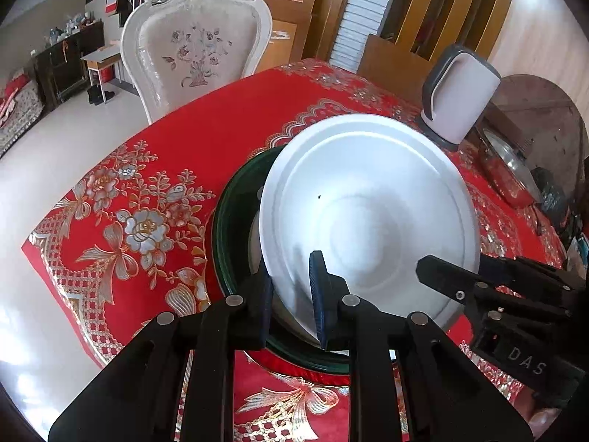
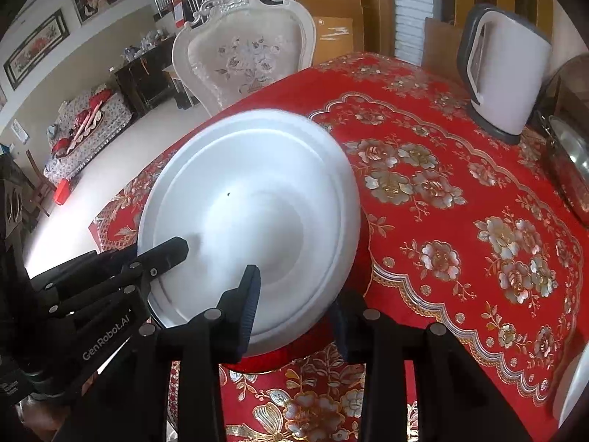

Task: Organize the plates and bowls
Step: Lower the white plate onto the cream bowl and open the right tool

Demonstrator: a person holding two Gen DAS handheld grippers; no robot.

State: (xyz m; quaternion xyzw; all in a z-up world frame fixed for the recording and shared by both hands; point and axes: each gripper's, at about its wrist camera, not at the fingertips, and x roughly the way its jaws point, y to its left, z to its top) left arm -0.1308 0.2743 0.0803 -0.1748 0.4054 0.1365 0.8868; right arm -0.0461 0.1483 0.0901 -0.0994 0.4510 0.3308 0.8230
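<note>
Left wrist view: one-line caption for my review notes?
Left tool pinches white plate's near rim, tilted over a dark green dish on the red tablecloth.

Plate sits over the bowl, near edge of surface. Kettle behind-right, chair behind-left.

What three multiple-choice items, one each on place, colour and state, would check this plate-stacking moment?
1. Where is the white plate?
A. over the dark green dish
B. on the chair
C. beside the kettle on bare cloth

2. What colour is the tablecloth?
A. blue
B. red with floral print
C. plain white

3. What is the left gripper doing?
A. open, away from the plate
B. holding the kettle
C. shut on the white plate's rim

Answers: 1 A, the dark green dish shows beneath its left edge; 2 B, red cloth in both views; 3 C, its pads clamp the near rim.
</note>
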